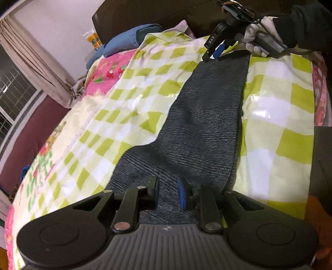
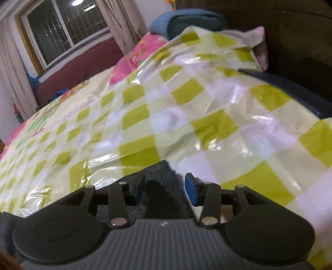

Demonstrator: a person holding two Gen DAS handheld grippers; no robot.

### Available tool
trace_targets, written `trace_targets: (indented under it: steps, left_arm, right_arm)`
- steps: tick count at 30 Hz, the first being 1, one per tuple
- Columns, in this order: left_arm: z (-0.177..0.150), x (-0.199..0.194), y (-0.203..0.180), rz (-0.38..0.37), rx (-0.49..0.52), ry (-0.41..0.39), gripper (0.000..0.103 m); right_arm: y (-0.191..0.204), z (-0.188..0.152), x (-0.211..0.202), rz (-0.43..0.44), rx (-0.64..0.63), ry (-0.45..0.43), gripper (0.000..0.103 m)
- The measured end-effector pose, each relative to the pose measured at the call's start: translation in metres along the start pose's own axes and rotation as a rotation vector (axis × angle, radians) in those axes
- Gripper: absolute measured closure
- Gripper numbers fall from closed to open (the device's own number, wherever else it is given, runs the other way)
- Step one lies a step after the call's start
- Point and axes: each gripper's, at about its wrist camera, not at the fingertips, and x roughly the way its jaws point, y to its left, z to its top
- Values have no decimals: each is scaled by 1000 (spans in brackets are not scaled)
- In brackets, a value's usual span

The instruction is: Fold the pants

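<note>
Here both claws tilt down, jaws parted, empty: left claw, right claw over pants.

The pants lie flat on the checked sheet spread over the bed. A folded blanket sits behind the sheet, by the headboard.

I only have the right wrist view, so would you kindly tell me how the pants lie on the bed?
Observer: The pants lie as one long dark strip on the checked sheet, running from the left gripper to the right gripper.
Operator: Thank you. Is the left gripper holding them?
Observer: No. Its jaws stand open over the near end, with no cloth pinched.
Operator: And how does my gripper sit at the far end?
Observer: A gloved hand holds it tilted down, tips just over the strip's far edge.
</note>
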Motion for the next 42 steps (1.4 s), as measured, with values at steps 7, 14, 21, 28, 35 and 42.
trace_targets:
  steps: [7, 14, 21, 28, 35, 42]
  left_arm:
    - [0, 5, -9, -29, 13, 21, 67]
    - [0, 8, -14, -36, 29, 25, 66]
    - [-2, 9, -15, -38, 27, 25, 66]
    - [-6, 13, -13, -40, 11, 22, 66]
    - [-9, 15, -10, -37, 1, 19, 65]
    - [-20, 15, -11, -49, -27, 29, 65]
  right_arm:
    - [0, -2, 5, 22, -22, 39, 81]
    - [7, 0, -22, 30, -35, -21, 98]
    - [18, 11, -35, 25, -6, -114, 100]
    - [31, 29, -29, -27, -46, -140, 100]
    - [14, 16, 5, -172, -7, -47, 93]
    - [40, -11, -49, -196, -96, -99, 83]
